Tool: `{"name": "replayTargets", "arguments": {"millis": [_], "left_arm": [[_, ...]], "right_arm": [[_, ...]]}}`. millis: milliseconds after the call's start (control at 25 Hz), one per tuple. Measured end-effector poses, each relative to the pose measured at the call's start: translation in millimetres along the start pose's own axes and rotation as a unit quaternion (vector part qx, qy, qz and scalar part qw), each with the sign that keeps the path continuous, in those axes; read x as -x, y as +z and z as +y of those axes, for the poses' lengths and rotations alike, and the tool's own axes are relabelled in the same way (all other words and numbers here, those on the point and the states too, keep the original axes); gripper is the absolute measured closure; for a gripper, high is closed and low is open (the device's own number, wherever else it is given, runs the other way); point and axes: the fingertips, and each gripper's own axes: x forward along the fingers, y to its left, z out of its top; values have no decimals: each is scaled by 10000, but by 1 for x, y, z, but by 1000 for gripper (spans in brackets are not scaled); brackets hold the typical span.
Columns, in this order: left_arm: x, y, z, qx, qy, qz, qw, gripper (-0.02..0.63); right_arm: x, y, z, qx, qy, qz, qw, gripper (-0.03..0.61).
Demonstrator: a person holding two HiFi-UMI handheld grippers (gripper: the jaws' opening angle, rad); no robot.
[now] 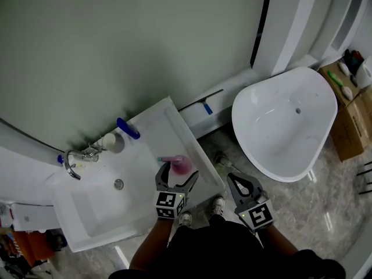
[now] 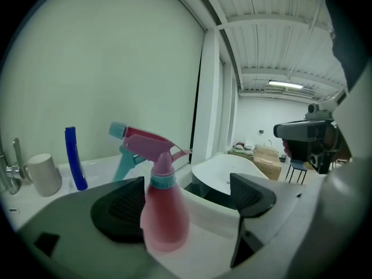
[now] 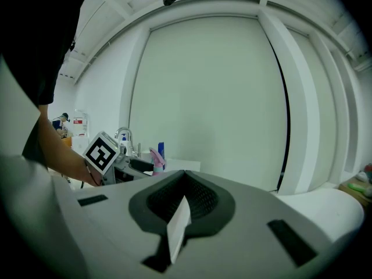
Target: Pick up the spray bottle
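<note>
spray bottle (image 2: 165, 220): pink, teal collar | left gripper (image 2: 189, 190): spread around it, seemingly untouched

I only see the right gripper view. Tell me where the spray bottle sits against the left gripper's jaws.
Observer: Left gripper view: the pink spray bottle stands upright between the left gripper's open jaws, and one pad stands clear of it.
Operator: Now its support.
Observer: Head view: it stands near the right edge of the white sink counter, on the side toward the bathtub.
Operator: Report the nozzle.
Observer: It points left in the left gripper view, toward a blue tube.
</note>
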Motion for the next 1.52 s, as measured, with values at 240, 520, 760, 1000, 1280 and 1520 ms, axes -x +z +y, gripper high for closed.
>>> {"name": "replayTargets", "arguments": {"millis": [240,520,760,1000,1280,1520], "left_arm": [[-8,3,6,-13,199,-7,9998,177],[-11,3,10,-75,371,-5,9993,220],[-11,6,17,-67,578,-83,9983,288],[-11,8,29,22,800,-234,9965,378],[-10,11,36,124,929,-407,9948,421],[-8,13,38,84,942,-467,9944,456]], "right_arm": [[-3,-7,-3,4,184,80,9998,580],[-5,-17,-5,-42,291,198,9994,580],[-6,-22,-9,-116,304,245,9992,580],[-4,-34,-5,-185,334,410,9984,580],[-8,-38,-8,-215,379,480,9979,580],[-11,-36,-7,-219,390,504,9977,580]]}}
